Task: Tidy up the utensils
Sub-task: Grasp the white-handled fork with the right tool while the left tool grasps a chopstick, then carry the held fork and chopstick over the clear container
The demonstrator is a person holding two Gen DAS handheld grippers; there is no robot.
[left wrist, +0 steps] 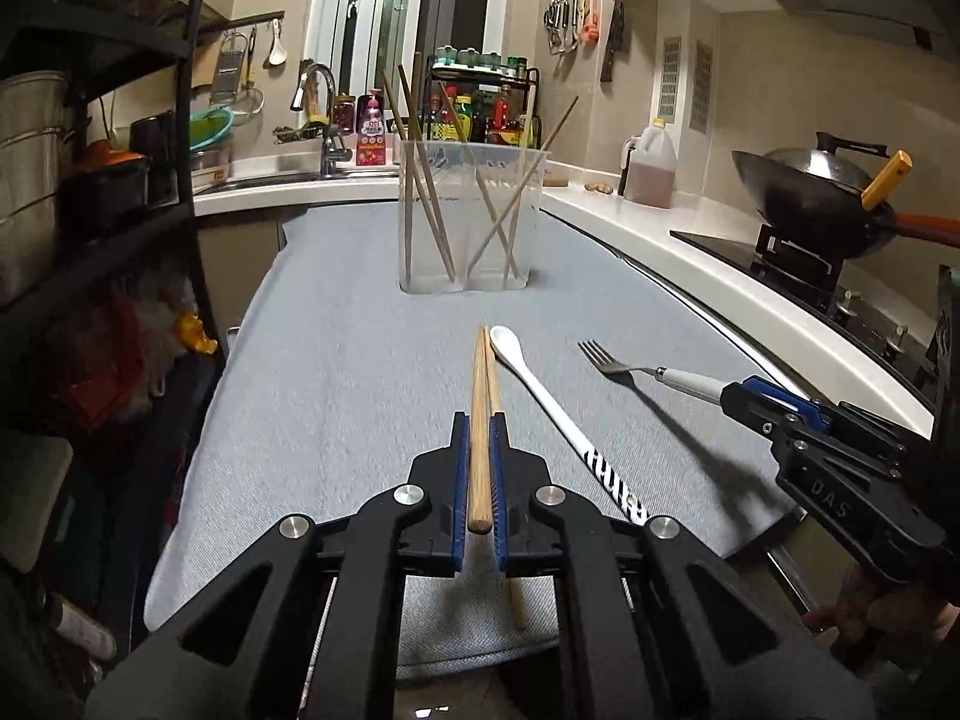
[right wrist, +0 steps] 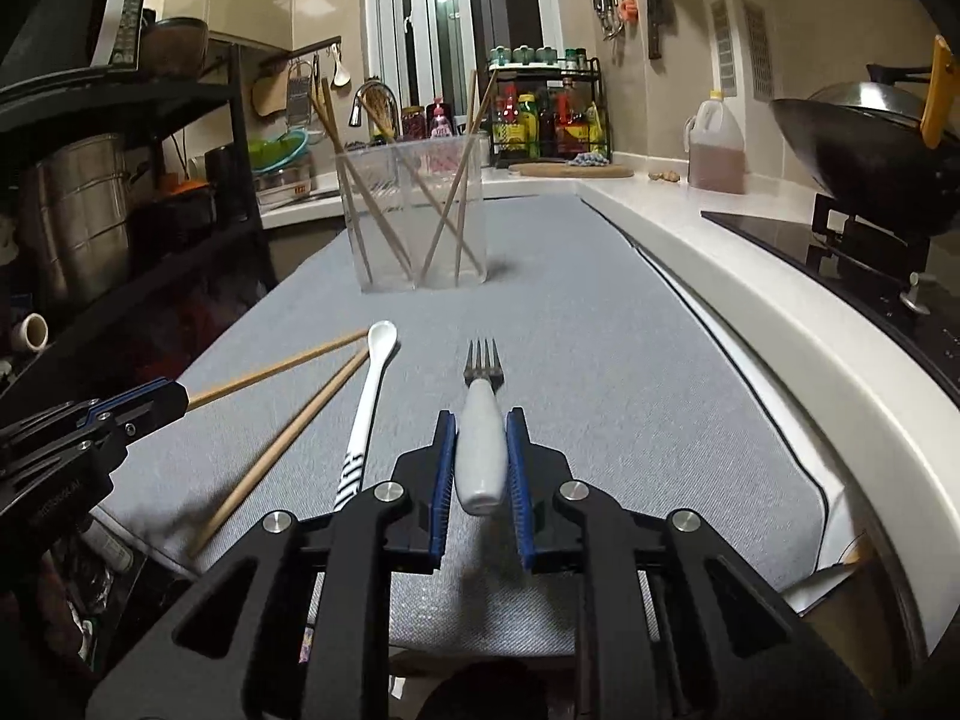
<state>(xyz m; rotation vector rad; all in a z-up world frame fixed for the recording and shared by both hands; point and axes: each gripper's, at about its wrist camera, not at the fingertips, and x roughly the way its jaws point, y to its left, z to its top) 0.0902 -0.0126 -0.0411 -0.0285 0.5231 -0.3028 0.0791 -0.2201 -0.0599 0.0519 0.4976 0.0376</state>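
Wooden chopstick (left wrist: 480, 420) clamped in left tongs (left wrist: 479, 438); fork (right wrist: 480, 420) in right tongs (right wrist: 480, 438).

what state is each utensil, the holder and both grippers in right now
left gripper: shut on a chopstick
right gripper: shut on the fork
second chopstick: flat on the cloth
spoon: flat on the cloth, untouched
holder: upright, chopsticks leaning inside

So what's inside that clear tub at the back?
The tub holds only chopsticks, leaning in both halves. Its walls are see-through, so nothing inside looks hidden.
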